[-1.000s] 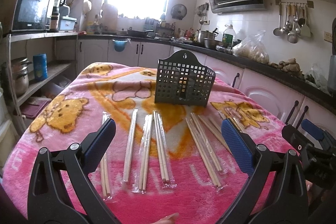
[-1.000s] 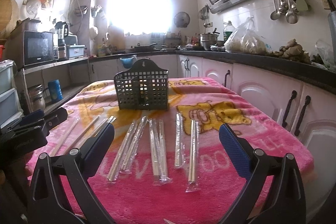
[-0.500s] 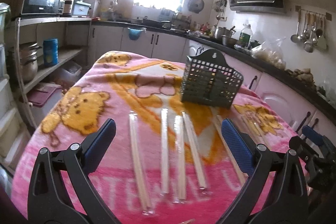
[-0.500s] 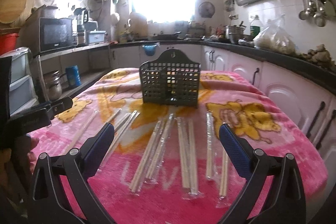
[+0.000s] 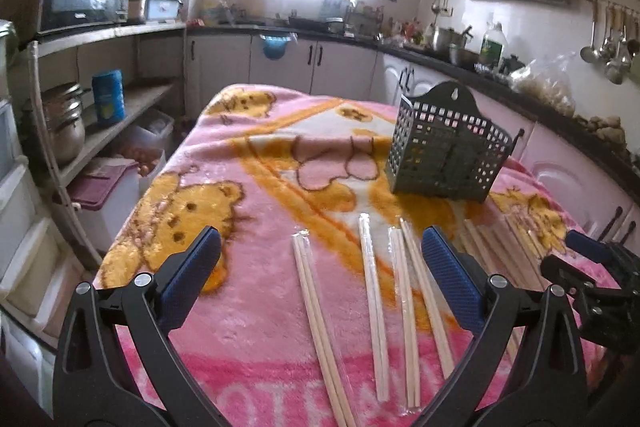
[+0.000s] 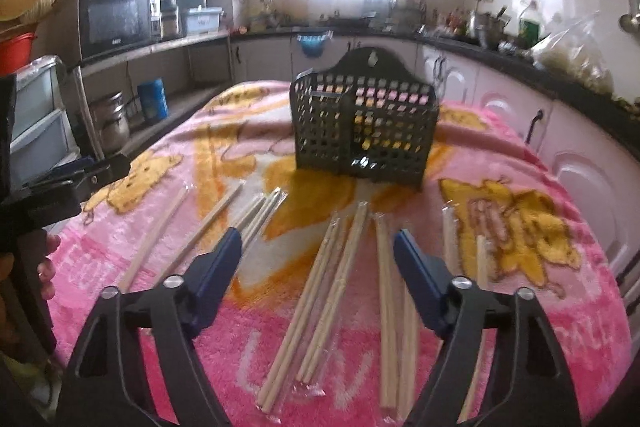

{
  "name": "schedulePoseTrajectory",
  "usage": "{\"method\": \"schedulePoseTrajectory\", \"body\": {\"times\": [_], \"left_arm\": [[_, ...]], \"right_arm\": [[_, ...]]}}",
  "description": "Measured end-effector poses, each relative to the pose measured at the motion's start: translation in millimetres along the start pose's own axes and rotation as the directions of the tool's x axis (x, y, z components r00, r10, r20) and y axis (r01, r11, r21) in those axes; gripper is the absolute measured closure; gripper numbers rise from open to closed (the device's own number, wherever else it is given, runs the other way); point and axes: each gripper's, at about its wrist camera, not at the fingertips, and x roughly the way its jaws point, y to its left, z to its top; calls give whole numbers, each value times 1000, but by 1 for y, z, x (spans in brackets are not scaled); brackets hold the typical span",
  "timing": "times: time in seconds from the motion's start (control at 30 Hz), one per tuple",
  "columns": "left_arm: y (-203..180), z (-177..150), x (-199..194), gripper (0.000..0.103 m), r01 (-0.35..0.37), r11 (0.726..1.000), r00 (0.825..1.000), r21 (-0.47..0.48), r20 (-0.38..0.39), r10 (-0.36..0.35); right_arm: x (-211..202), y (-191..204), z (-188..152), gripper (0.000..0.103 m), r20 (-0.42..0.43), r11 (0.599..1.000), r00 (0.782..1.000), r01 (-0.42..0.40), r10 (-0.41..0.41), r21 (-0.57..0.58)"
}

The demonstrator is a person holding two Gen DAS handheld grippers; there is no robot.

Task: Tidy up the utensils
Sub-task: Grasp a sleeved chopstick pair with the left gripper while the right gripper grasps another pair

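Several pairs of wooden chopsticks in clear wrappers lie side by side on the pink bear-print blanket (image 5: pixel 240 327). In the left wrist view the leftmost pair (image 5: pixel 316 311) lies below my open left gripper (image 5: pixel 320 253), with more pairs to its right. Behind them stands a dark perforated utensil basket (image 5: pixel 448 155), upright and with nothing showing inside. My right gripper (image 6: pixel 318 245) hovers open over the middle chopstick pairs (image 6: pixel 332 291), its fingers part-way closed, and the basket (image 6: pixel 364 135) is straight ahead. Each gripper shows at the other view's edge (image 5: pixel 592 279) (image 6: pixel 76 183).
Left of the table stand open shelves with metal pots (image 5: pixel 64 123), a blue canister (image 5: pixel 108 95) and plastic bins (image 5: pixel 104 203). A dark counter over white cabinets (image 6: pixel 580 155) runs along the right. A hand (image 6: pixel 46 267) holds the left gripper.
My left gripper has swung left, so the chopsticks now sit right of centre. My right gripper has dropped closer to the middle pairs and its fingers have narrowed.
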Motion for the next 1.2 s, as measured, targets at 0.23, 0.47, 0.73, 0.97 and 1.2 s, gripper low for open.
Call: {"method": "schedulePoseTrajectory", "body": {"times": [0.23, 0.47, 0.73, 0.97, 1.2], "left_arm": [[14, 5, 34, 25, 41, 998, 989, -51, -138, -47], [29, 1, 69, 43, 39, 995, 964, -93, -257, -62], [31, -3, 104, 50, 66, 989, 914, -129, -391, -112], [28, 2, 122, 60, 52, 992, 890, -118, -445, -99], [26, 8, 134, 83, 17, 998, 884, -60, -465, -42]], "right_arm": [[53, -9, 10, 56, -168, 997, 984, -57, 64, 48], [85, -13, 19, 65, -242, 997, 968, -64, 72, 41], [111, -26, 22, 74, -356, 995, 930, -74, 92, 64], [120, -32, 28, 77, -400, 988, 905, -114, 146, 104], [138, -29, 36, 77, -467, 993, 877, -83, 112, 82]]}}
